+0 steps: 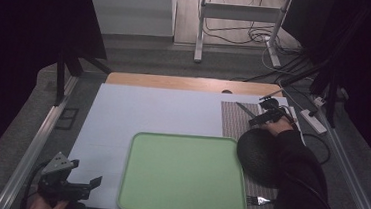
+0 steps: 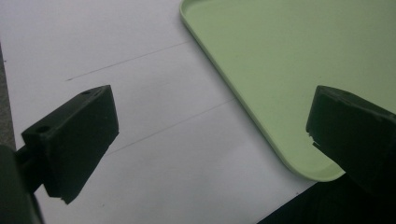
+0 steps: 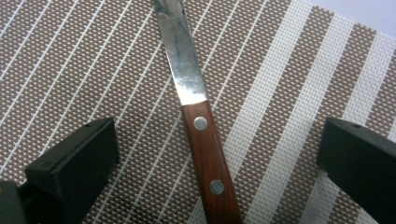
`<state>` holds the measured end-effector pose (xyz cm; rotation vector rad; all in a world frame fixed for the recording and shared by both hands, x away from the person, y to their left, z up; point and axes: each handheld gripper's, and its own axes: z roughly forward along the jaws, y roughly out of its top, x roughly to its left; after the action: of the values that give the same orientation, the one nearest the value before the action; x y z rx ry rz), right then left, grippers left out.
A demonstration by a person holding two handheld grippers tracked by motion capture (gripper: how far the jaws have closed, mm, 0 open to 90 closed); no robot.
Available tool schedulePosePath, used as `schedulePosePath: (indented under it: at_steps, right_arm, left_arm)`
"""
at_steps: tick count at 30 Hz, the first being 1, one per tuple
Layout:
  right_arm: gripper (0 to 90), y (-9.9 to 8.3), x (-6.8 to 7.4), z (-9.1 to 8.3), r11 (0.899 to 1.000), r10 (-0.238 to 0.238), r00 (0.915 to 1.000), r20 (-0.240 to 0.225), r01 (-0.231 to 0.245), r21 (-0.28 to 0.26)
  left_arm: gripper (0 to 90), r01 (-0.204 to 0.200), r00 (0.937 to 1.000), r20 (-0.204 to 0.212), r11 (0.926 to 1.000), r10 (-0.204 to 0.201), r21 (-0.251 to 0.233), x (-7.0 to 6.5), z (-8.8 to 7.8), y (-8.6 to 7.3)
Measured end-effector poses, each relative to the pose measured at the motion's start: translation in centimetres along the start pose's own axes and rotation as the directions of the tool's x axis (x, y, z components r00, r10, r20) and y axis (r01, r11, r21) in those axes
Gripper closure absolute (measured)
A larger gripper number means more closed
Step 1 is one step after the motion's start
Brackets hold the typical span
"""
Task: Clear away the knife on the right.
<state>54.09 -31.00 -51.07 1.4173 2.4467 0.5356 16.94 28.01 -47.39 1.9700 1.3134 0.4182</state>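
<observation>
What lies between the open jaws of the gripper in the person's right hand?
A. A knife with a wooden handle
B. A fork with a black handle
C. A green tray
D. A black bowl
A: in the right gripper view the knife, with its riveted wooden handle and steel blade, lies on the striped placemat between the right gripper's wide-open jaws, untouched by either.

Left gripper (image 2: 210,140) jaws apart over white sheet (image 2: 140,116), green tray (image 2: 280,70) corner.
</observation>
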Motion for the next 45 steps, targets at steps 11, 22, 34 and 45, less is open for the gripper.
schedulePosePath:
  at_steps: [11, 22, 34, 45]
  right_arm:
    - [65.4, 0.1, -0.7, -1.2, 0.996, -0.074, 0.9961, -0.048, 0.072, -0.053]
    - [77.5, 0.2, -0.8, -1.3, 0.994, -0.104, 0.9929, -0.057, 0.102, -0.041]
    - [77.5, -0.4, -2.0, -2.4, 0.987, -0.156, 0.9878, -0.005, 0.155, -0.050]
    - [77.4, -0.7, -2.4, -4.8, 0.991, -0.099, 0.9951, -0.004, 0.098, -0.093]
  left_arm:
    - [2.4, 0.003, 1.0000, -0.002, 1.0000, -0.003, 0.003, 0.0, 0.1, 0.0]
    - [2.5, 0.007, 1.0000, -0.001, 1.0000, -0.007, 0.004, 0.1, 0.0, 0.0]
    - [2.6, 0.007, 1.0000, -0.003, 1.0000, -0.007, 0.004, 0.0, 0.0, 0.0]
    - [2.6, 0.014, 0.9999, -0.002, 0.9999, -0.014, 0.004, 0.1, 0.1, 0.0]
